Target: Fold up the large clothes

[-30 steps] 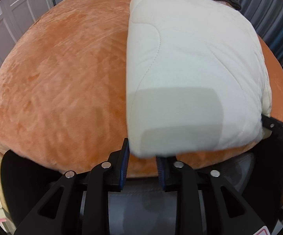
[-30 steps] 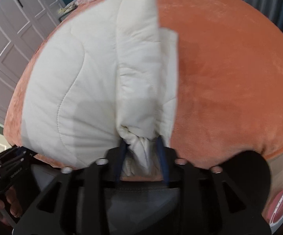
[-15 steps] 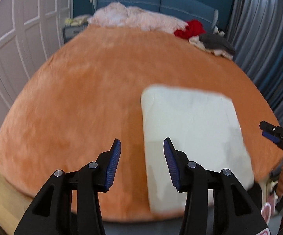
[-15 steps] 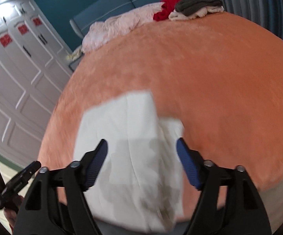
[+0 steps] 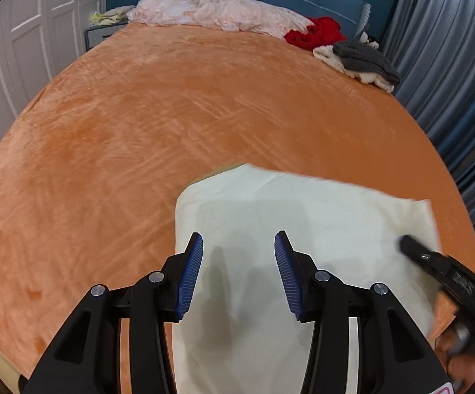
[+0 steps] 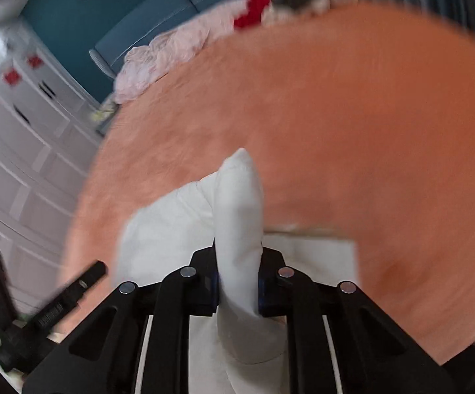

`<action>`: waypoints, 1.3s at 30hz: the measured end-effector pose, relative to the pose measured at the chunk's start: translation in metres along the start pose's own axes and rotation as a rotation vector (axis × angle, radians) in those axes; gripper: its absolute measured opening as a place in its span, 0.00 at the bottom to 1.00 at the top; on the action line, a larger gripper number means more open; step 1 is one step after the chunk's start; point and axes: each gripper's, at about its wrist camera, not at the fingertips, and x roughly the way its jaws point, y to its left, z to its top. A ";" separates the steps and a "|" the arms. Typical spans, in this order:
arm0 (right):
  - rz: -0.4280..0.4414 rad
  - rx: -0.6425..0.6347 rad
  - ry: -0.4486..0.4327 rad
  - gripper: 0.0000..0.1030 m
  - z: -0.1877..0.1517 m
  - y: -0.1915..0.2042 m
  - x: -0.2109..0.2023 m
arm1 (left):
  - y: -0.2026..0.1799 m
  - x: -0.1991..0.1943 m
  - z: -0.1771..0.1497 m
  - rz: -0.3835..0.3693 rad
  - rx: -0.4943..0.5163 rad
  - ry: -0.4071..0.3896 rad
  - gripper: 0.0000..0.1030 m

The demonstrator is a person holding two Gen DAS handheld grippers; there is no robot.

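Observation:
A folded cream garment lies on the orange bed cover at the near edge. My left gripper hovers above its near left part, jaws wide open and empty. My right gripper is shut on a bunched fold of the cream garment, which rises between the jaws; the view is blurred. The right gripper also shows at the right edge of the left wrist view. The left gripper shows at the lower left of the right wrist view.
At the bed's far end lie a pink bedspread, a red garment and a grey and cream pile. White wardrobe doors stand on the left, blue-grey curtains on the right.
Both grippers let go of the garment and rose back from it. The left one stays open above it. The right one has since closed again on a fold and moves fast.

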 end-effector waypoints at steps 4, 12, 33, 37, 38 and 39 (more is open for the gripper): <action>-0.011 0.024 0.071 0.18 -0.012 -0.017 0.034 | -0.009 0.035 -0.010 0.025 0.015 0.039 0.44; -0.042 -0.016 0.057 0.31 -0.024 -0.020 0.063 | -0.012 0.068 -0.027 0.099 0.048 0.022 0.45; -0.038 -0.034 0.009 0.34 -0.027 -0.021 0.081 | -0.016 0.097 -0.034 0.197 0.054 0.007 0.45; 0.032 0.016 0.004 0.37 -0.024 -0.032 0.073 | -0.016 0.092 -0.034 0.207 0.055 -0.003 0.48; 0.053 0.047 0.010 0.38 -0.022 -0.036 0.067 | -0.016 0.090 -0.034 0.212 0.051 -0.006 0.49; 0.057 0.075 0.010 0.43 -0.020 -0.039 0.058 | -0.014 0.084 -0.034 0.211 0.049 -0.008 0.50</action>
